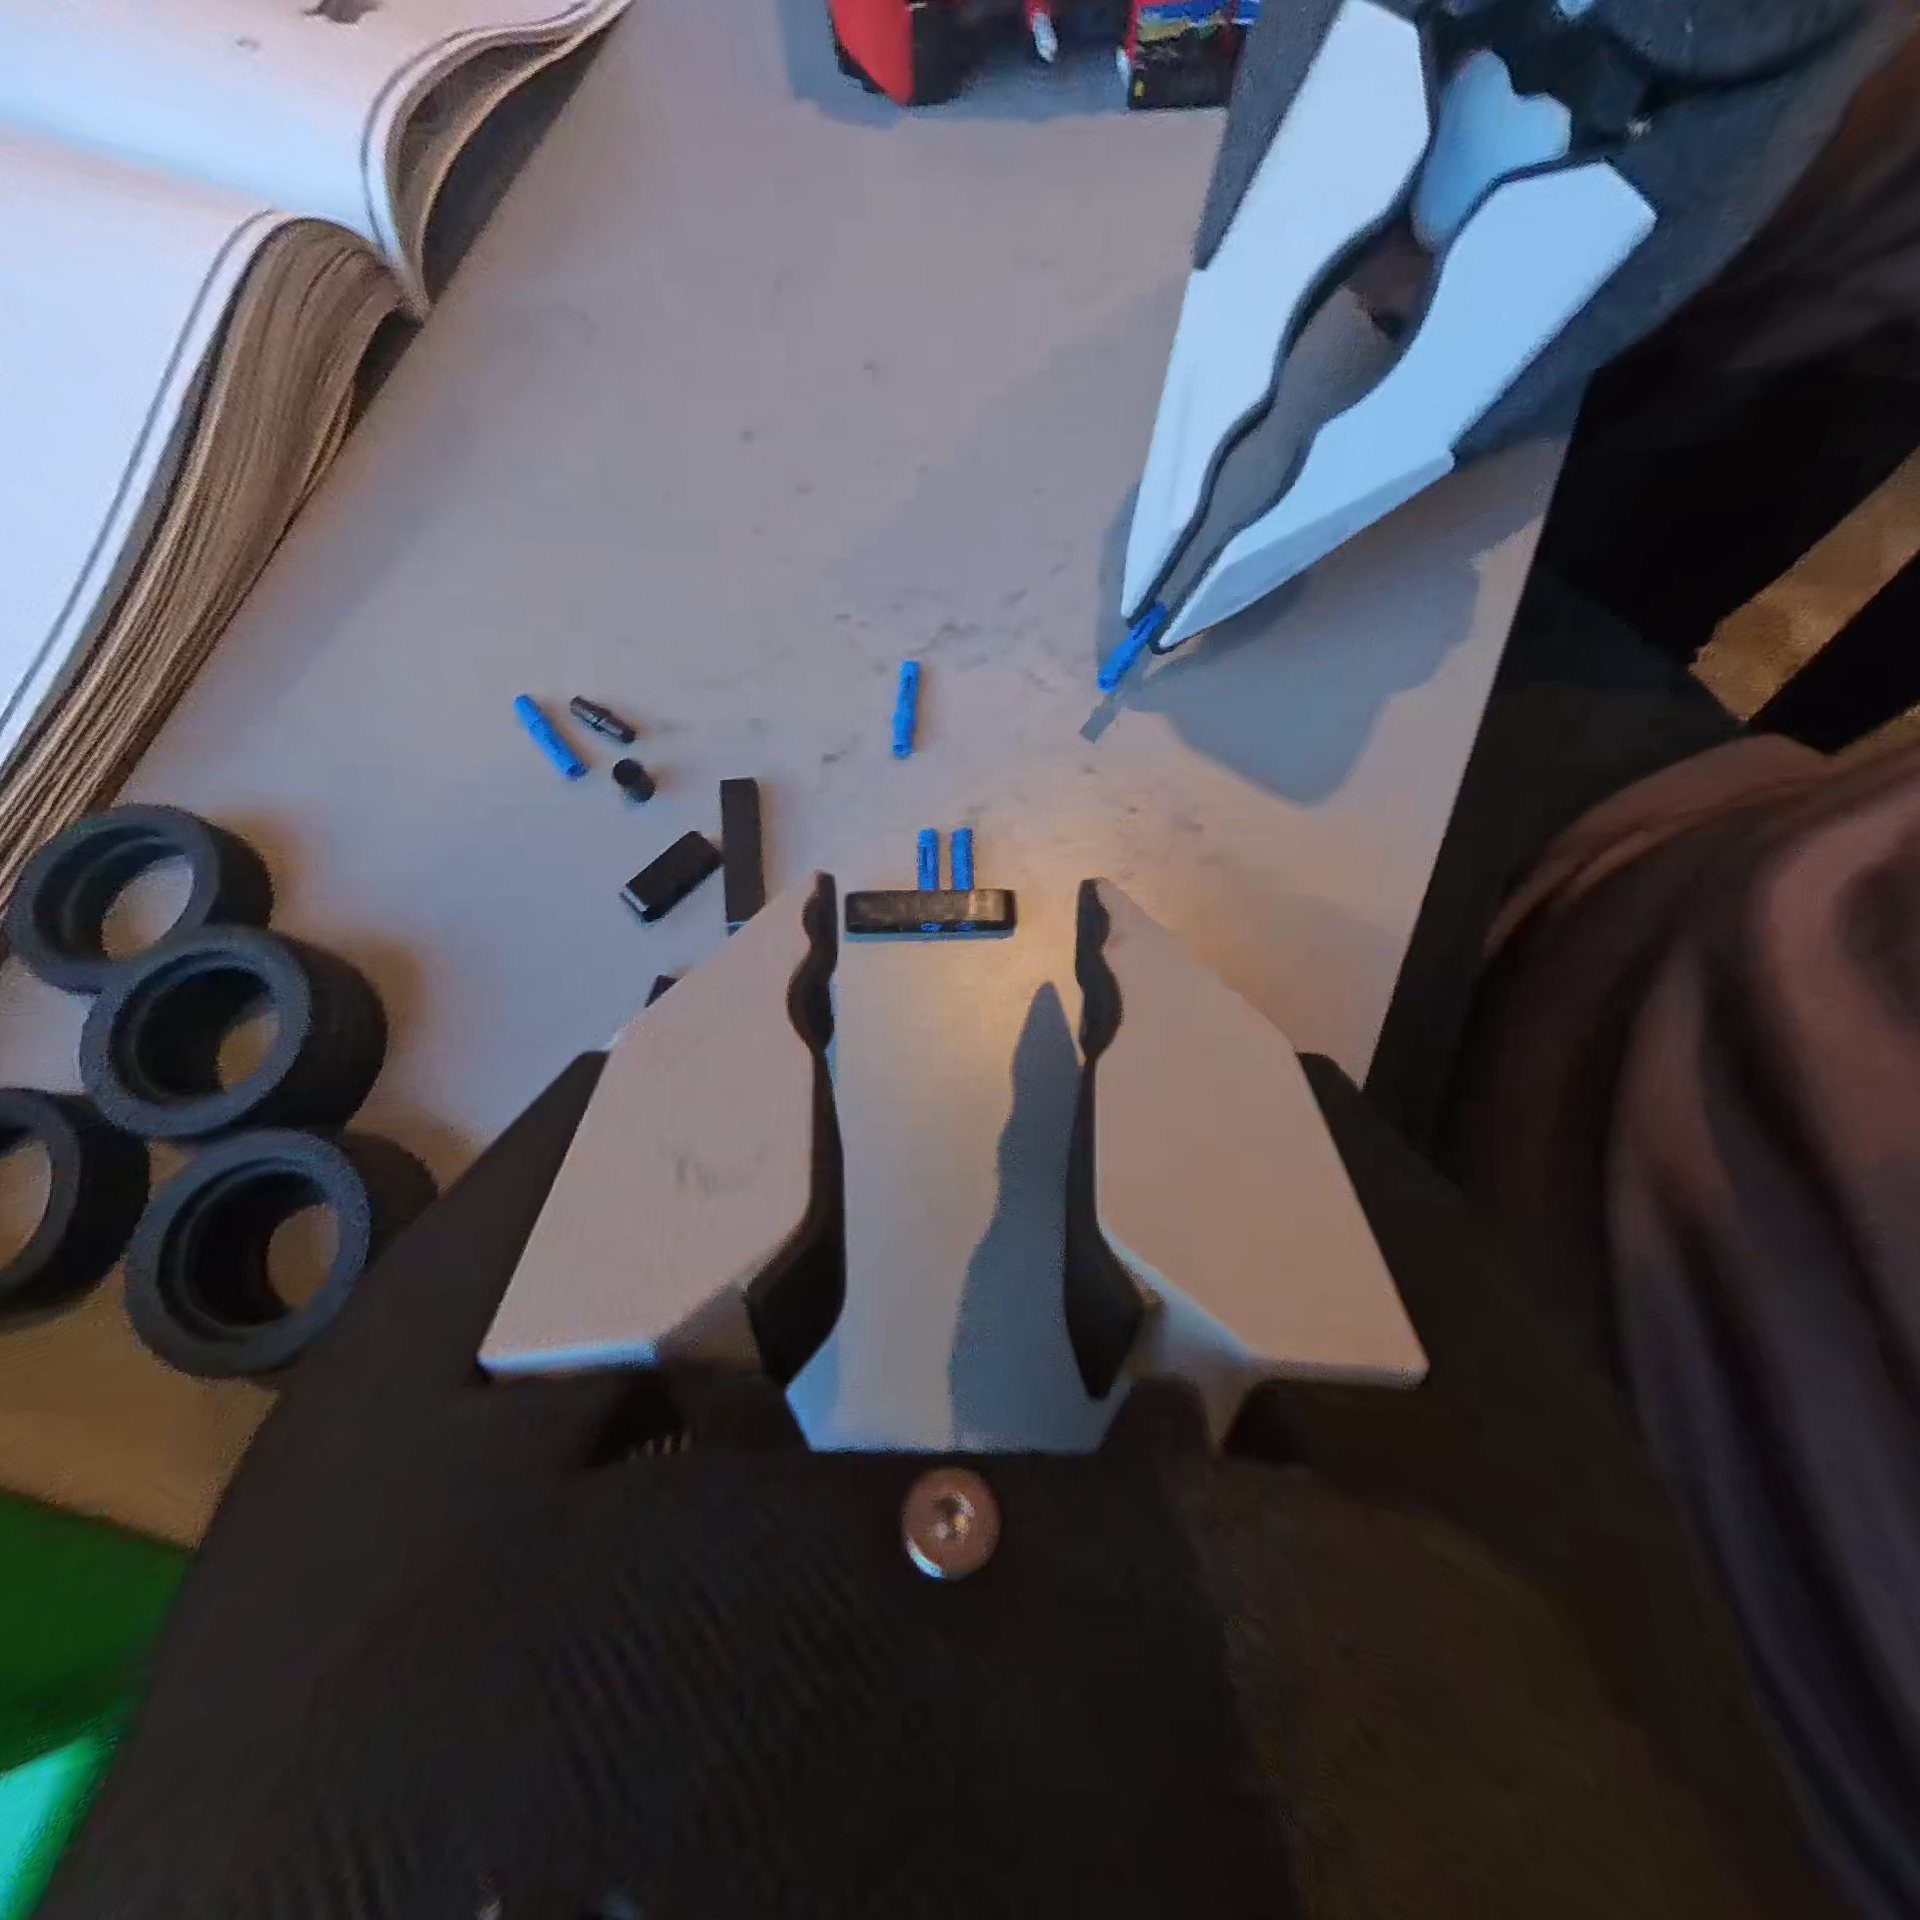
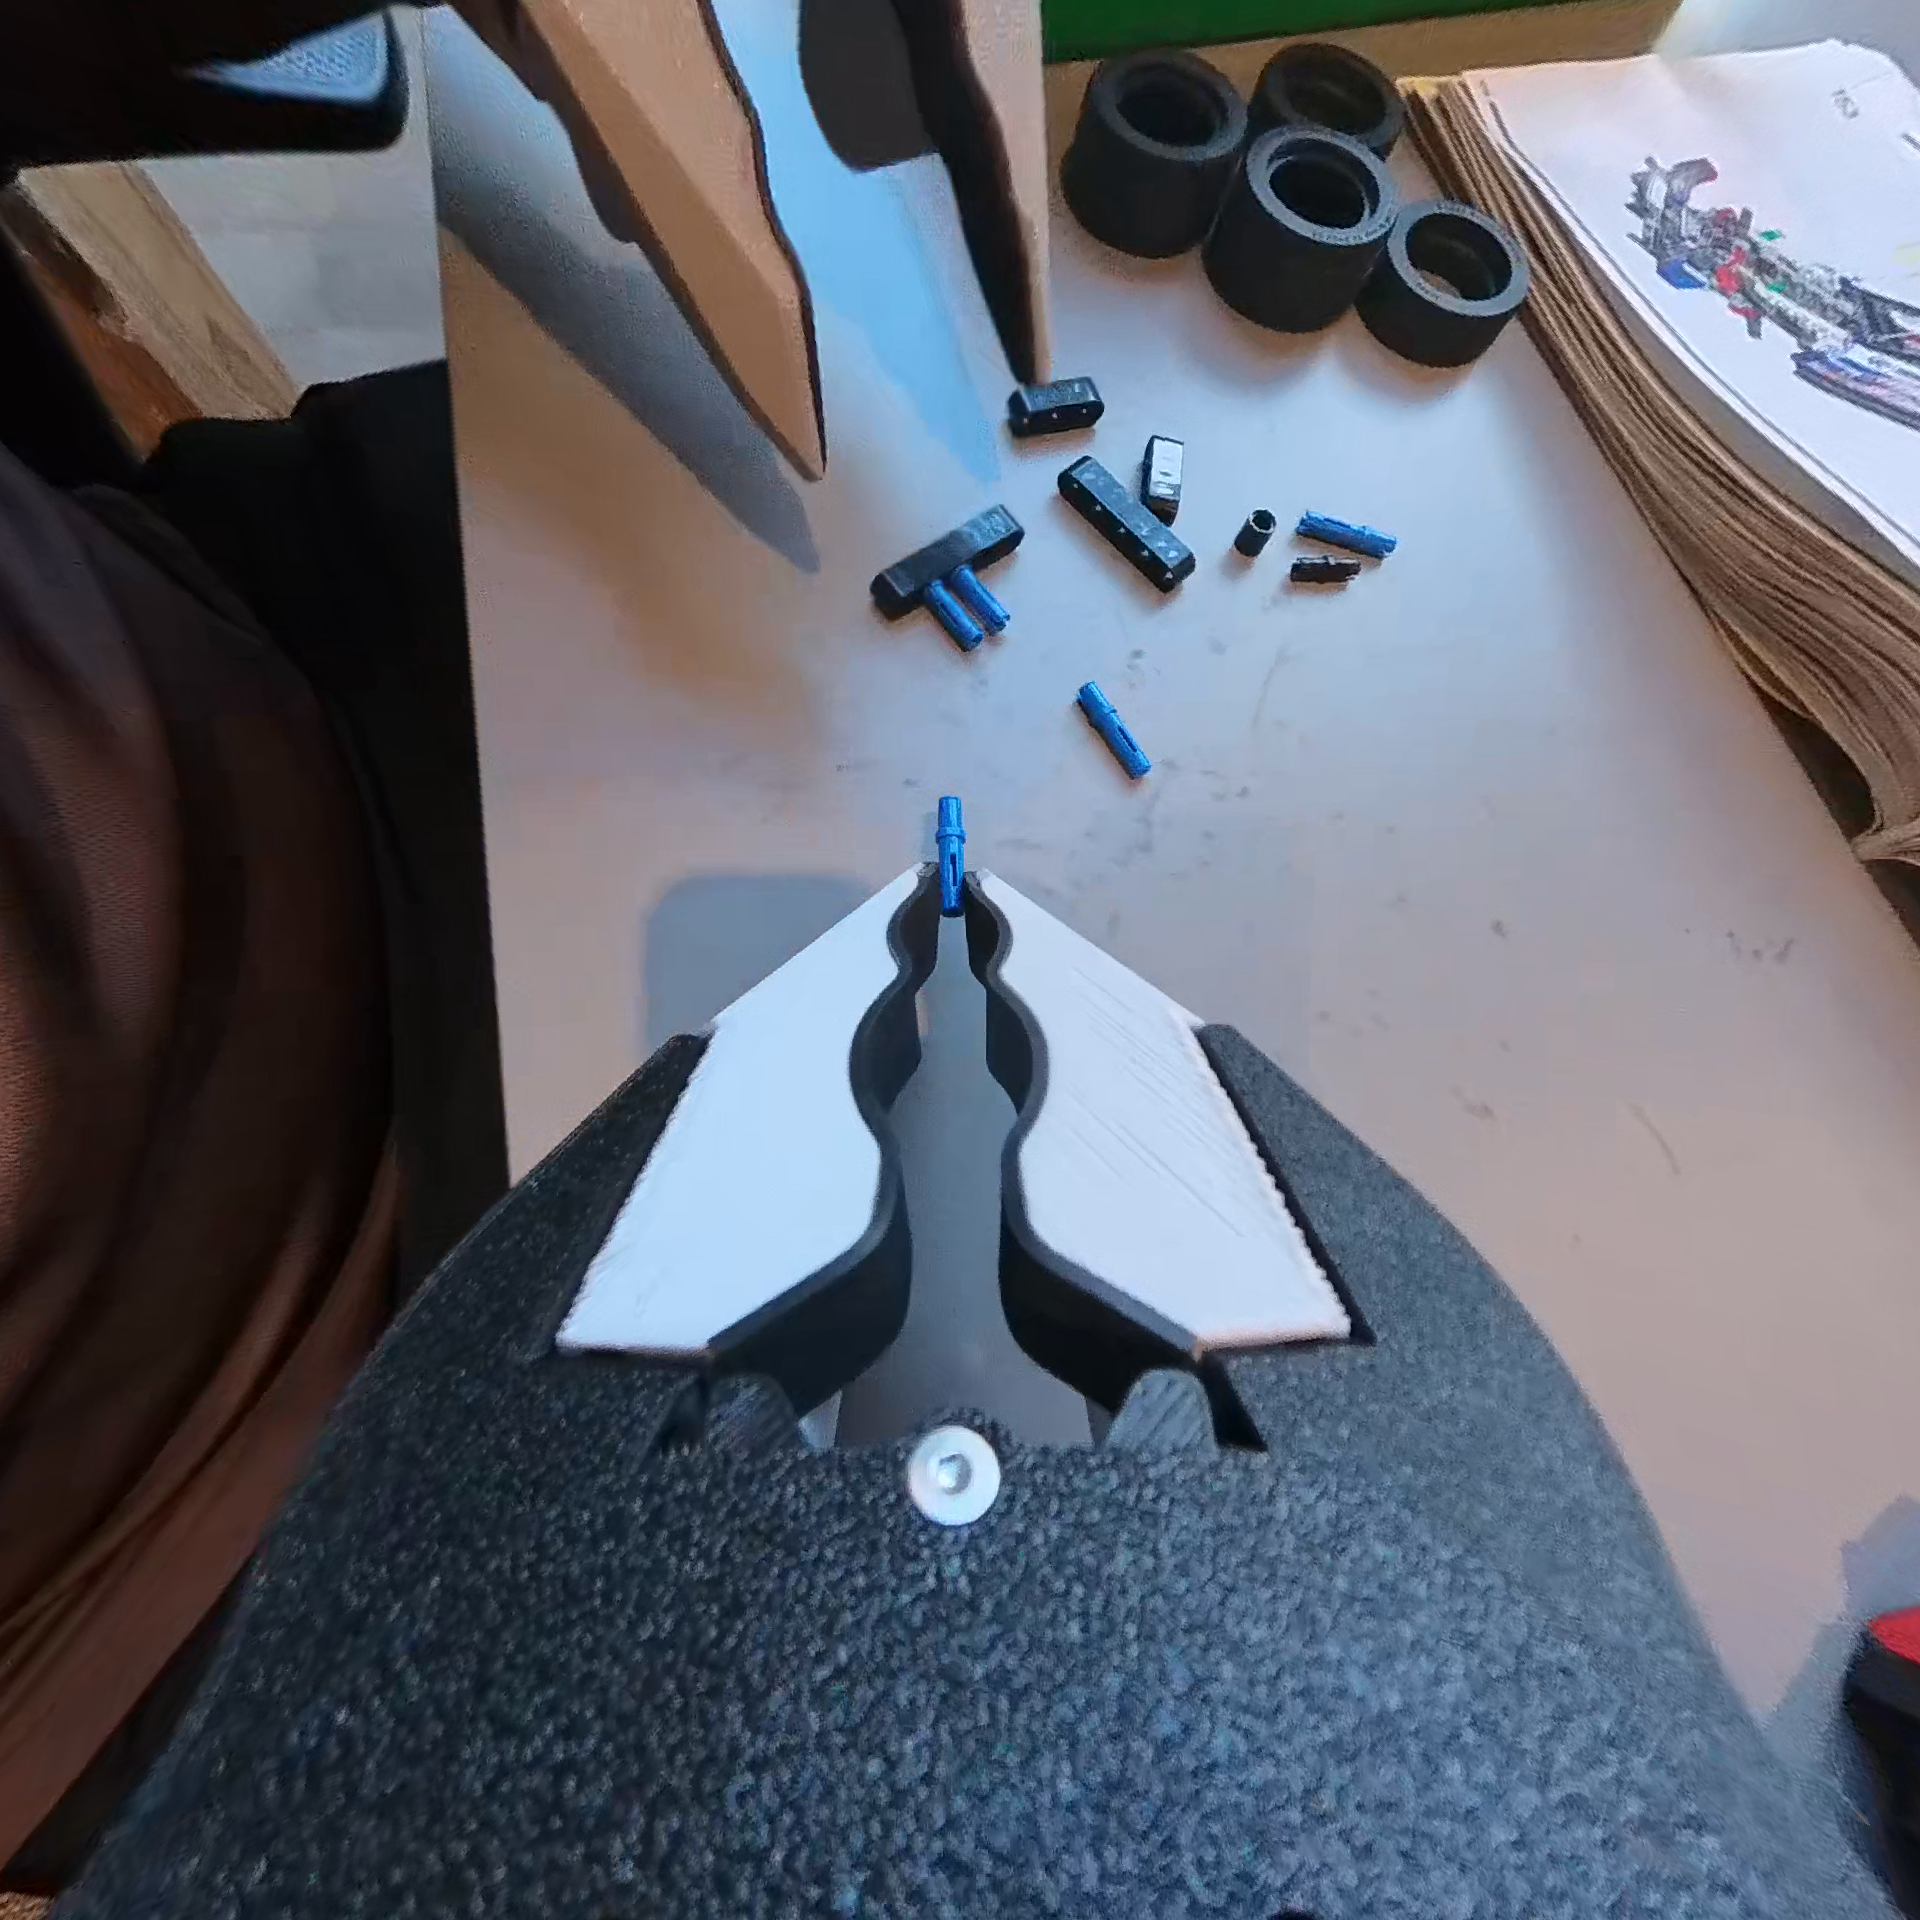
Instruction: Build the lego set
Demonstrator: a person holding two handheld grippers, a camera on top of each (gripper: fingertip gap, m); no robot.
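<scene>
My left gripper (image 1: 956, 914) is open and empty, low over the table. A black beam with two blue pins in it (image 1: 930, 909) lies just ahead of its tips; it also shows in the right wrist view (image 2: 945, 556). My right gripper (image 2: 951, 878) is shut on a blue pin (image 2: 949, 847) that sticks out past its tips, above the table. The left wrist view shows that gripper (image 1: 1153, 634) and pin (image 1: 1127, 655) at the right. Loose blue pins (image 2: 1114, 729) (image 2: 1345, 535) and black beams (image 2: 1127, 525) (image 2: 1049, 405) lie between the grippers.
Several black tyres (image 2: 1299, 197) stand by the open instruction booklet (image 2: 1714, 260). A black pin (image 2: 1325, 568) and a black bush (image 2: 1257, 532) lie near them. The table edge (image 1: 1455, 831) runs along the person's brown clothing (image 1: 1714, 1247). Boxes (image 1: 1039, 52) stand at the far end. Spacing between my two grippers at the tips: around 9 cm. My right tips are about 12 cm from the black bush (image 2: 1257, 532), my left tips only 7 cm. It is also in sight in the left wrist view (image 1: 634, 782).
</scene>
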